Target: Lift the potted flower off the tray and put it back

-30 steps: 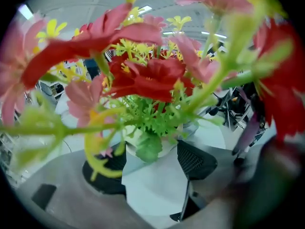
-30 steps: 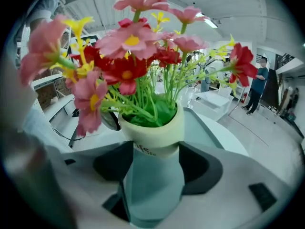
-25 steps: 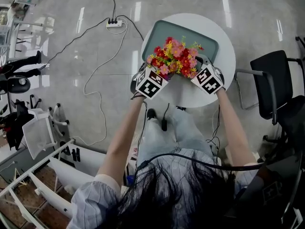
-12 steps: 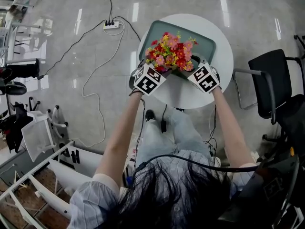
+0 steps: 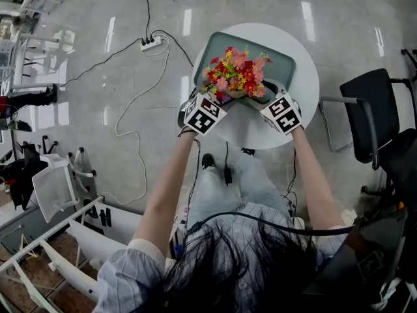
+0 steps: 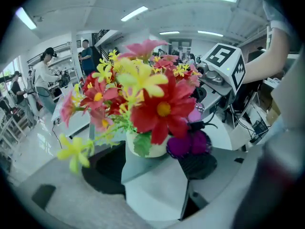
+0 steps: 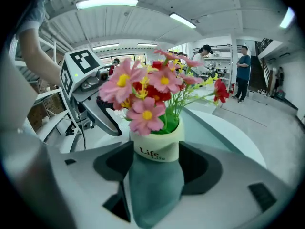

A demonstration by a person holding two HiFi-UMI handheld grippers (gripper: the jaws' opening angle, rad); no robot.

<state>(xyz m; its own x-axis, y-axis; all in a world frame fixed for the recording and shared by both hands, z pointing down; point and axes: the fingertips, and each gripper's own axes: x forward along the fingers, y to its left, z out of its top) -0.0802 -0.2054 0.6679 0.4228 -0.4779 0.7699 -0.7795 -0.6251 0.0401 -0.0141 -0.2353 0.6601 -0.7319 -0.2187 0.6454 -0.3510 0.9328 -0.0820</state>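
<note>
Left gripper (image 6: 151, 168) and right gripper (image 7: 157, 163) each have their jaws closed on the white pot of the potted flower (image 5: 236, 74), from opposite sides. It is over the tray (image 5: 287, 59), toward its near edge, on the round counter (image 5: 306, 93).

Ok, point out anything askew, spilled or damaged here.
Nothing stands out. The potted flower is upright, gripped by the left gripper and the right gripper over the tray. Nothing looks spilled on the table.
</note>
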